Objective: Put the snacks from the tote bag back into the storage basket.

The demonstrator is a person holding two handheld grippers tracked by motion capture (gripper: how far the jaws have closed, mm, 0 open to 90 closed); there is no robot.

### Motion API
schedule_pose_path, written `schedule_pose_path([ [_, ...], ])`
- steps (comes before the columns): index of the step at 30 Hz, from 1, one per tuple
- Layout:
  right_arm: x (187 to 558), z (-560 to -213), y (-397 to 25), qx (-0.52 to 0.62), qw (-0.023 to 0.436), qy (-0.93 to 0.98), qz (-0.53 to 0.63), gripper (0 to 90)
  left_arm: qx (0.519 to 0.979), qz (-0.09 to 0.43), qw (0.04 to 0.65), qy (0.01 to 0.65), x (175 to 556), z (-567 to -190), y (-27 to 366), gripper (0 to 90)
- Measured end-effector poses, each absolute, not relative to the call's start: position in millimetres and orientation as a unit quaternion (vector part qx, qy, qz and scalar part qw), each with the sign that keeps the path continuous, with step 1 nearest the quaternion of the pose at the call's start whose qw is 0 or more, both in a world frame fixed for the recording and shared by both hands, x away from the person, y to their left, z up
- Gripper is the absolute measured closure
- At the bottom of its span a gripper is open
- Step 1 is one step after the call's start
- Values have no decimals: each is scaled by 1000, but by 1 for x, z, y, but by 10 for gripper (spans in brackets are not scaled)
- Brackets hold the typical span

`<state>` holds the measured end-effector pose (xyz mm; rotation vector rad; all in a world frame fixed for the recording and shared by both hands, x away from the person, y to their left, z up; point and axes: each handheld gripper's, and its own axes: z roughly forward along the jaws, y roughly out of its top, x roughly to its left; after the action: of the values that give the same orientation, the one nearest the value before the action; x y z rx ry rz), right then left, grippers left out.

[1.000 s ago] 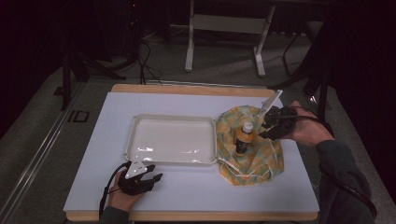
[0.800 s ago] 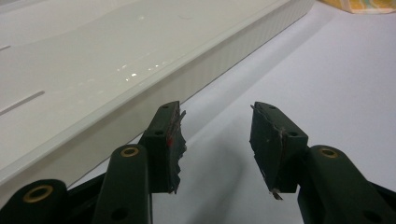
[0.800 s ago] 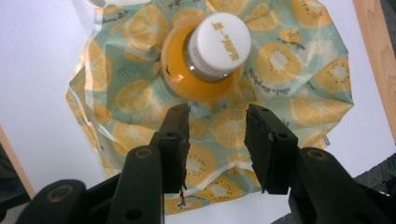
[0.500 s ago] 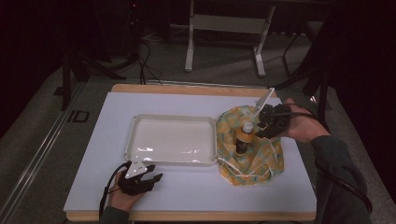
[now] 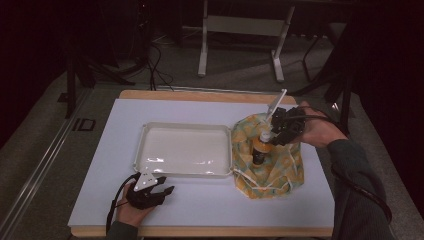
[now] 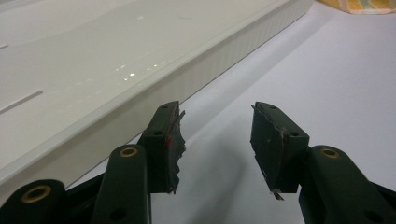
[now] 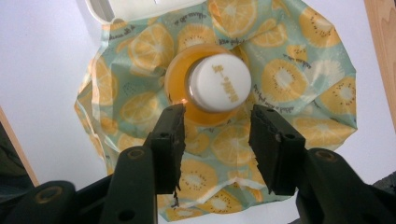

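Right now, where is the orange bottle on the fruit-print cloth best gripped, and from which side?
Probably at the neck just under the white cap, from above: the bottle stands upright on the cloth, and the open right gripper is already above it, beside the cap.

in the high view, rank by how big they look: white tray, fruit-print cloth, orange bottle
1. white tray, largest
2. fruit-print cloth, clearly smaller in footprint
3. orange bottle, smallest, standing upright on the cloth

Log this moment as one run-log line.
right tongs: open, above bottle cap | bottle: upright on fruit-print cloth | left tongs: open, beside white tray
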<state>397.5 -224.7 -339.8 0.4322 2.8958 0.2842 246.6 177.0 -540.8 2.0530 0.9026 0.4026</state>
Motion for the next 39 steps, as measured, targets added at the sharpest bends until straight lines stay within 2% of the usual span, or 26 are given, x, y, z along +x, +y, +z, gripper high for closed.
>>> schedule_pose_path([
  [14,408,-348,-214,170,84,977,96,489,819,159,419,359,247,-541,177,524],
  [25,413,-353,-210,197,74,972,99,487,819,159,419,358,247,-541,177,522],
  [39,417,-361,-206,213,56,970,103,575,820,159,418,357,247,-541,177,520],
])
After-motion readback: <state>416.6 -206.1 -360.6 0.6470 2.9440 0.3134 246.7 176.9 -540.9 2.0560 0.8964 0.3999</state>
